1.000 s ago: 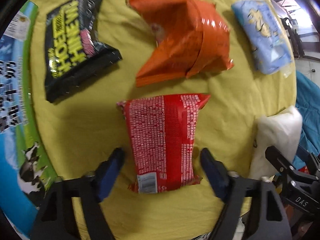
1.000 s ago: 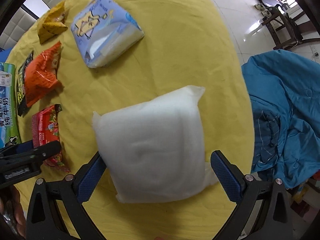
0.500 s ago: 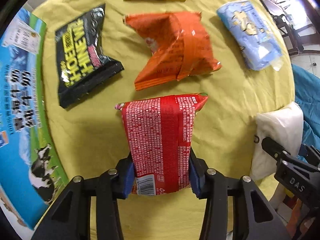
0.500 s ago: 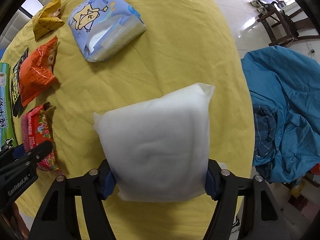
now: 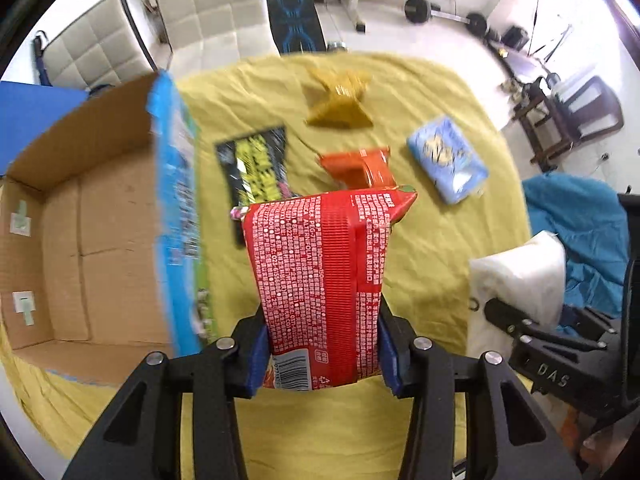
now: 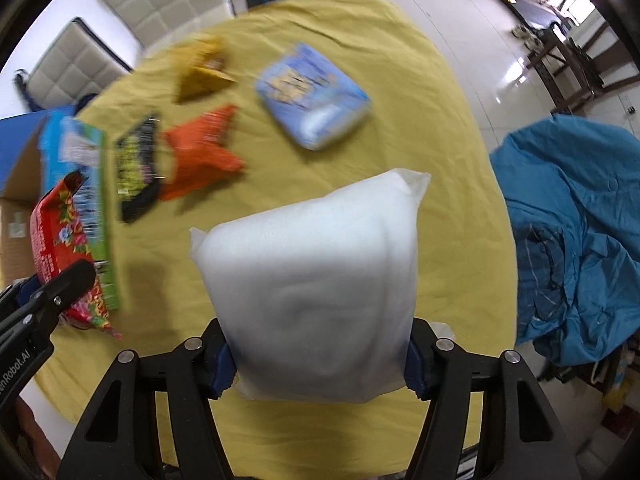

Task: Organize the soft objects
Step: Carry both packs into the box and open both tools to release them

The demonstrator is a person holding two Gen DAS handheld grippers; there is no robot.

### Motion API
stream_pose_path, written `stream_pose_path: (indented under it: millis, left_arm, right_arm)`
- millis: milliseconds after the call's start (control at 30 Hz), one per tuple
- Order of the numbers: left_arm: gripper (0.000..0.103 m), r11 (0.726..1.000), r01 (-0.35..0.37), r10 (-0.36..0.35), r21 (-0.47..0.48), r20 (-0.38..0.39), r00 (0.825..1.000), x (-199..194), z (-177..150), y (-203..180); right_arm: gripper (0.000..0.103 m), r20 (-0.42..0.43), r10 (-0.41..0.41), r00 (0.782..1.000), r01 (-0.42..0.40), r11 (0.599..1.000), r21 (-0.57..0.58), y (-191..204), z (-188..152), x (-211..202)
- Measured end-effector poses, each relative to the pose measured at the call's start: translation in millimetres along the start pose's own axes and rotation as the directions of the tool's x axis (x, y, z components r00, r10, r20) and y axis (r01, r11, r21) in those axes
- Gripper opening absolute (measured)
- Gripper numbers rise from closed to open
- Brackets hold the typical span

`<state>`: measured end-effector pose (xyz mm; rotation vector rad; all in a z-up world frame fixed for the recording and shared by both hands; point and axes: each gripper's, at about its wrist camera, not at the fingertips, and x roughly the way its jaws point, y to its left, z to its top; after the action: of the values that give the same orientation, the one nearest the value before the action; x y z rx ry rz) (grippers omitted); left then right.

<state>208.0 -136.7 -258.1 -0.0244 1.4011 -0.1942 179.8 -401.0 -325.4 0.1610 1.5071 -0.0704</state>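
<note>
bright daylight, motion blur, fisheye warp

Right gripper [image 6: 318, 364] closing, pads pressed on white soft pack [image 6: 316, 296], held above yellow tablecloth [image 6: 400, 128]. Blue tissue pack [image 6: 312, 96], orange bag [image 6: 200, 148], yellow bag [image 6: 202, 72] lie beyond, blurred.

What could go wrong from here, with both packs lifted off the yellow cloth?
The left tool pinches only the bottom edge of the red packet, so the glossy wrapper could slide out. The right tool, its jaws closing, grips the white pack low too; it may sag or tip. The cardboard box has one raised flap to catch on.
</note>
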Motion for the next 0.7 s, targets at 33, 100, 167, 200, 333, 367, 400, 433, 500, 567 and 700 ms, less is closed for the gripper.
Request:
stream_pose_path:
  millis: [33,100,167,200,333,367,400,433,500,567,700]
  left_arm:
    - [0.042,1.000,0.002,-0.002,-0.007,0.020,1.000,-16,-1,8]
    - [0.042,1.000,0.014,-0.013,-0.016,0.049,0.999,-30,-7,19]
    - [0.042,1.000,0.021,-0.019,-0.022,0.076,0.997,-52,-8,39]
    - [0.042,0.999,0.023,-0.021,-0.027,0.082,0.996,-51,-6,43]
    - [0.042,0.996,0.058,-0.051,-0.067,0.100,0.994,-59,6,89]
    - [0.042,0.995,0.067,-0.059,-0.075,0.111,0.992,-70,6,105]
    - [0.042,0.994,0.069,-0.059,-0.079,0.117,0.991,-71,7,114]
    - [0.042,0.994,0.069,-0.058,-0.083,0.124,0.991,-79,9,129]
    - [0.042,0.992,0.074,-0.061,-0.097,0.129,0.990,-86,11,152]
    - [0.042,0.989,0.084,-0.069,-0.121,0.124,0.990,-89,15,180]
    - [0.042,0.981,0.105,-0.092,-0.163,0.085,0.992,-79,27,229]
  right_arm:
    - [0.067,0.016,0.014,1.000,-0.013,1.000,-0.009,16,-2,-14]
    - [0.067,0.047,0.038,0.998,-0.037,0.999,-0.029,43,-6,-37]
    - [0.067,0.077,0.056,0.995,-0.052,0.997,-0.048,69,-6,-56]
    - [0.067,0.093,0.063,0.994,-0.058,0.997,-0.058,81,-7,-65]
    - [0.067,0.144,0.112,0.983,-0.099,0.990,-0.097,137,-8,-100]
    - [0.067,0.155,0.121,0.980,-0.105,0.988,-0.110,153,-8,-108]
    - [0.067,0.163,0.130,0.978,-0.111,0.986,-0.122,166,-7,-114]
    - [0.067,0.170,0.144,0.975,-0.121,0.983,-0.136,181,-6,-119]
    - [0.067,0.173,0.166,0.971,-0.138,0.977,-0.162,212,-3,-126]
    - [0.067,0.170,0.180,0.969,-0.149,0.972,-0.182,239,-1,-127]
    - [0.067,0.136,0.203,0.970,-0.174,0.963,-0.204,290,9,-111]
